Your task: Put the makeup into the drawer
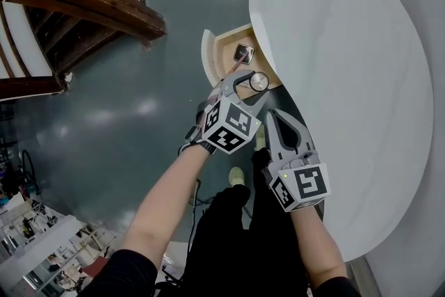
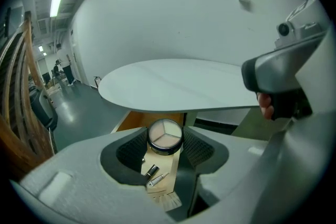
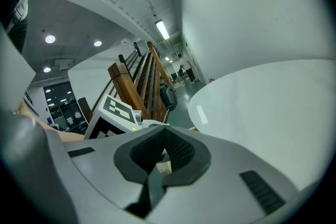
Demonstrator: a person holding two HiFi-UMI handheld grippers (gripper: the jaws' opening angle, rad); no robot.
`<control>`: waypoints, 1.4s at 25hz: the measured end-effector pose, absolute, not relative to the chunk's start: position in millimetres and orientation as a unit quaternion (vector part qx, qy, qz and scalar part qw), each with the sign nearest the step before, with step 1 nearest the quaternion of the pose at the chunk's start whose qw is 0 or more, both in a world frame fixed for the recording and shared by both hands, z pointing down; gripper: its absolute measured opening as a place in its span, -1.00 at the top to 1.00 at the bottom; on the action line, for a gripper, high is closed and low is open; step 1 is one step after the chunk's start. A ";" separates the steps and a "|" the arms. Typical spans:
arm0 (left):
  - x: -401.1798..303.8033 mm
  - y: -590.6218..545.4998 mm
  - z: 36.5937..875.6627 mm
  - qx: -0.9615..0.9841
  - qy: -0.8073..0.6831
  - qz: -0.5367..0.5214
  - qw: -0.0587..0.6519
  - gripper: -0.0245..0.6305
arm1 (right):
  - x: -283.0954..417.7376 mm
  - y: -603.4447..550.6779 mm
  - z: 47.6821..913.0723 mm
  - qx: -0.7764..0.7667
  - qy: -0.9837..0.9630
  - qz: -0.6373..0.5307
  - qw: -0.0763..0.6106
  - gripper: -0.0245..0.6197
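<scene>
— What takes up the most room?
— The round white table; its rim curves past both grippers. To its left the grey floor lies open, with a wooden stair rail well apart.

— And the drawer?
— The wooden drawer stands pulled out from under the table's rim. Its back part is hidden beneath the tabletop.

— The claws?
— The left gripper hangs over the drawer's near end, jaws closed on the round compact, which sits between the pads just below the table edge. The right gripper is nearer the person, beside the rim, its jaws pressed together on nothing.

— Anything inside?
— A dark lipstick and a small tube lie on the drawer bottom under the compact. A small square case lies farther in; I can't tell what it is.
</scene>
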State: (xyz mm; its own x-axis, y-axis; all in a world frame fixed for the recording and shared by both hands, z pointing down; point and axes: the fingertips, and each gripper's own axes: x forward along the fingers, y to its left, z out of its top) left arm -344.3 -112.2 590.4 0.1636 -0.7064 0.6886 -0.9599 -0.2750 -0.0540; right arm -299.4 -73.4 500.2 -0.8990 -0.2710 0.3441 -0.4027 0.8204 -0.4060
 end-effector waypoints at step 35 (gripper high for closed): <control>-349.7 -137.9 688.6 0.781 -0.348 0.437 0.281 0.26 | -321.5 -98.2 553.6 0.172 -0.946 0.236 0.142 0.88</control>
State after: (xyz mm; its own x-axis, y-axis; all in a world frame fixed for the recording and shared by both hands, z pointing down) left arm -349.7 -137.9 688.6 0.3767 -0.2975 0.8773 -0.7887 -0.5997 0.1353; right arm -321.5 -98.2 553.6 -0.9003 -0.2582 0.3503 -0.3927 0.8290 -0.3982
